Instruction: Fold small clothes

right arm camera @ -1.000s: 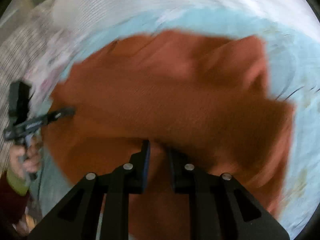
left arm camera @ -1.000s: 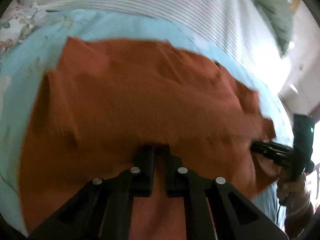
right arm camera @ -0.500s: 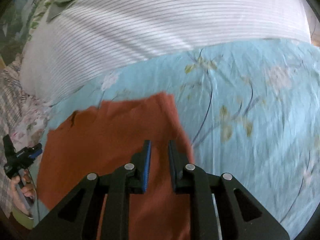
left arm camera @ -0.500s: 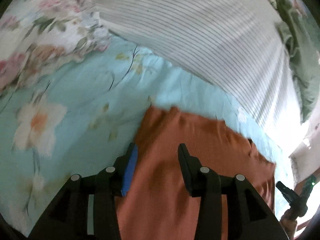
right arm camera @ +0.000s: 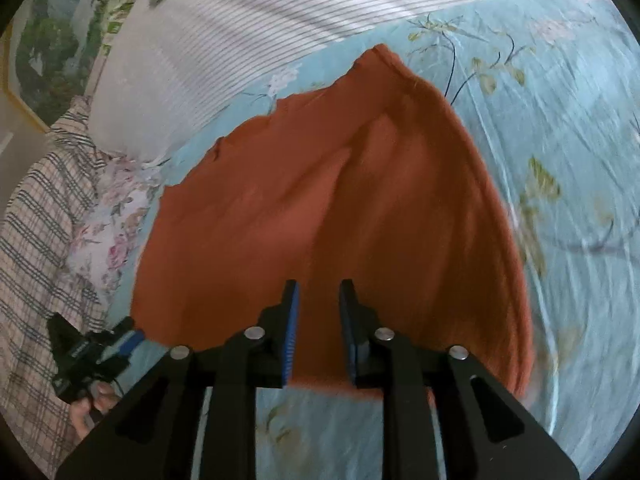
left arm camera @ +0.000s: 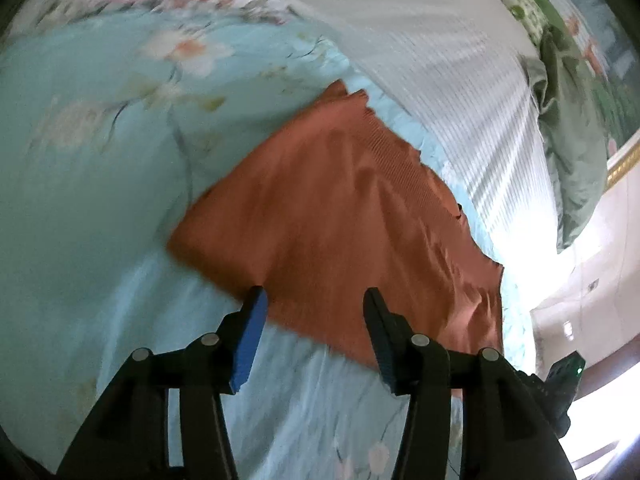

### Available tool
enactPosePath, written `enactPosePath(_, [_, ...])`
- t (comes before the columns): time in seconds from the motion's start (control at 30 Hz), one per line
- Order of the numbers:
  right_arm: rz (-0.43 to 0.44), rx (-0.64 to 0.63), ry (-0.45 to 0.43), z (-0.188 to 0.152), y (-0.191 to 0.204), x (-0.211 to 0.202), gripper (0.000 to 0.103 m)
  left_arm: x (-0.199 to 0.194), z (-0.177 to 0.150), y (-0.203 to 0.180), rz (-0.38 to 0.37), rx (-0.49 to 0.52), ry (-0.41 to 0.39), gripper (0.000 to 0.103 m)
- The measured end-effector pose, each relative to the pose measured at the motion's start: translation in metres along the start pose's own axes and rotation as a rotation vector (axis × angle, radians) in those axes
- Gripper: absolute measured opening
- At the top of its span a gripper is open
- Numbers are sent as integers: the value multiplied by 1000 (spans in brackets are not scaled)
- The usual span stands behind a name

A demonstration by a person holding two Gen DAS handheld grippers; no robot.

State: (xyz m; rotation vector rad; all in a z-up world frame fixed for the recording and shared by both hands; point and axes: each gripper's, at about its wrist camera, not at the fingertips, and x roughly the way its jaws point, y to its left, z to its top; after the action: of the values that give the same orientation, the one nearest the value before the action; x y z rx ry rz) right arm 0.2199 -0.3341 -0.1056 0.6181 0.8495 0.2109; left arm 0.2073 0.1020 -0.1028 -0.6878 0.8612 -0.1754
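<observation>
A rust-orange knit garment (left arm camera: 340, 208) lies folded on the light blue floral bedsheet (left arm camera: 80, 184). My left gripper (left arm camera: 314, 304) hovers at the garment's near edge. Its jaws are opening, and nothing is pressed between the blue pads (left arm camera: 250, 332). In the right wrist view the same garment (right arm camera: 360, 200) fills the middle. My right gripper (right arm camera: 319, 300) stands over its near hem; the jaws are opening, cloth shows in the gap, and the pads are not pinching it. The left gripper (right arm camera: 96, 350), held by a hand, sits at the garment's left corner. The right gripper's body (left arm camera: 560, 380) shows at lower right.
A white striped quilt (right arm camera: 280, 12) lies across the bed beyond the garment. A floral pillow (right arm camera: 116, 208) and a plaid cloth (right arm camera: 36, 232) sit on the left, and green bedding (left arm camera: 572, 128) on the far side. Bare sheet (right arm camera: 560, 160) spreads to the right.
Both grippers were shut on the orange cloth and carried it over. They have let go, opened and drawn back to its near edge, and both views have rolled.
</observation>
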Motion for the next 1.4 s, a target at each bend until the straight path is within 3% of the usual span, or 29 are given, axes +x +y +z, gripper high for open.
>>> enactPosePath(0.03, [12,2,-5,-4,2,-4,40,-2,-5,2,0,-11,0,53])
enactPosePath(0.1, [13,2,-15,-8,3,-10,45,-2,-14,5,9,-32,-3,55])
enactPosePath(0.27, [20,19,-6,-17,4,-16,45,4,-17,14,-20,-80,0,56])
enactPosePath(0.6, [30,18,-9,-19,8,-16,46,33,23,19,-3,-147,-84,51])
enactPosePath(0.7, [35,25,-4,-16,5,-12,46,43,35,20,30,-144,-116,38])
enactPosePath(0.77, [37,31,-3,-13,2,-10,46,49,41,20,36,-148,-111,20])
enactPosePath(0.83, [42,31,-6,-11,1,-11,46,49,44,16,23,-150,-110,13])
enactPosePath(0.93, [48,26,-20,-6,0,-17,46,40,43,-13,48,-39,-146,10])
enactPosePath(1.13, [83,42,-36,17,-10,-25,46,32,22,-109,-5,264,-145,10])
enactPosePath(1.27, [129,46,-8,33,-12,-18,46,56,-22,-173,79,522,-133,10])
enactPosePath(1.4, [188,38,59,47,-4,4,48,87,-67,-196,140,695,-106,10])
